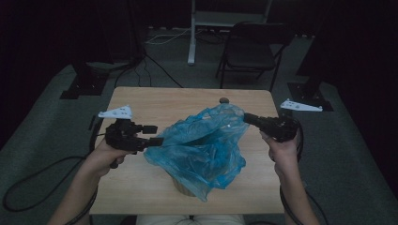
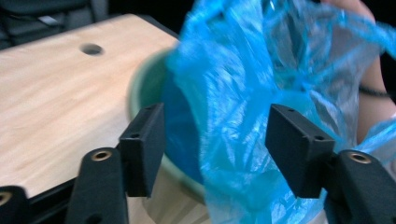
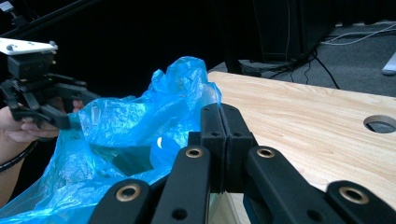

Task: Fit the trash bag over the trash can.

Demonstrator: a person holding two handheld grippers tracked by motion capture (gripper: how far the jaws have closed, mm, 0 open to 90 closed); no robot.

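From the high view, a blue plastic bag [image 1: 202, 145] is spread between the two grippers over the middle of a wooden table [image 1: 141, 101]. The left gripper [image 1: 152, 136] meets the bag's left edge, and the right gripper [image 1: 246, 117] holds its upper right corner. A pale base pokes out under the bag's near side, too hidden there to identify.

The left gripper view makes this clearer: the bag [image 2: 261, 93] drapes into a green bowl [image 2: 144, 88] just ahead of the jaws. The left gripper [image 2: 215, 144] is released, its jaws set wide apart, with bag film billowing between them but not pinched.

In the right gripper view, the right gripper [image 3: 225, 135] is clenched, pads pressed together on a fold of the bag [image 3: 135, 126], which stretches away toward the other gripper [image 3: 42, 100]. A round hole [image 3: 380, 123] in the tabletop lies off to this gripper's right.
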